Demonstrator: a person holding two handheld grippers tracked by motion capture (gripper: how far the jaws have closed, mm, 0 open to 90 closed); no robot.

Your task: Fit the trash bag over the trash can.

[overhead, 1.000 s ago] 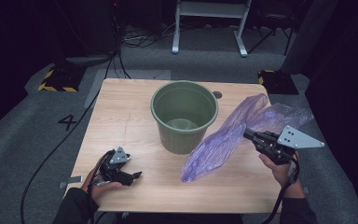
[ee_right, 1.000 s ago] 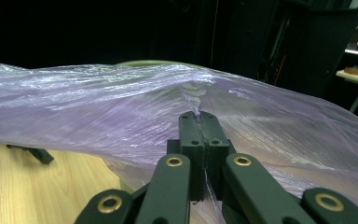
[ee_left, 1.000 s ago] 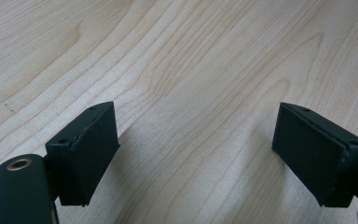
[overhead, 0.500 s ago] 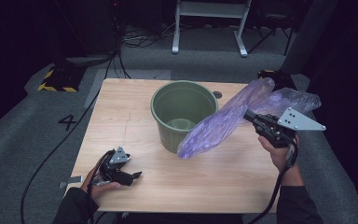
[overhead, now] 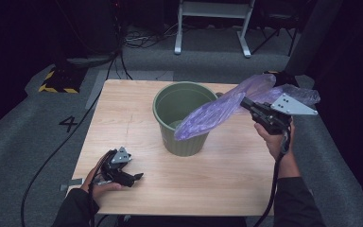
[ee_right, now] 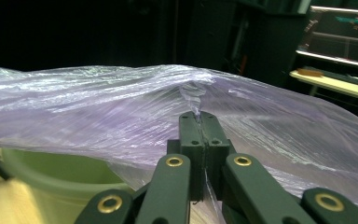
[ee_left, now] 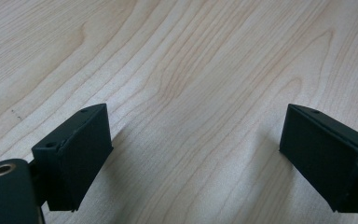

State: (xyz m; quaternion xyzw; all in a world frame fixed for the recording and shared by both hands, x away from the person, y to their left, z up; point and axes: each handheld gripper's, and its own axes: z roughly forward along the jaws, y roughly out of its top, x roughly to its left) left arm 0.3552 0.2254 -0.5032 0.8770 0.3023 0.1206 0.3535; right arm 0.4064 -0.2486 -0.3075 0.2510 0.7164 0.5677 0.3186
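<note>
Both claws differ: right claw [ee_right: 199, 122] pinches the purple bag [overhead: 217, 113], apparently over the green bucket [overhead: 182, 127]; left claw [ee_left: 193, 154] gapes wide on the desk [overhead: 127, 113].

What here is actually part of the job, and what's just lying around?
In use:
- purple plastic bag, pinched in the right gripper
- green bin
- left gripper, open, resting on the table

Lying about:
- floor cables
- white stand

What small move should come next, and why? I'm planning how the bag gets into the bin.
Probably carry the purple bag a little further over the green bin. The right gripper is shut on it, its free end only overlaps the rim, and the left gripper rests open on the table.
</note>
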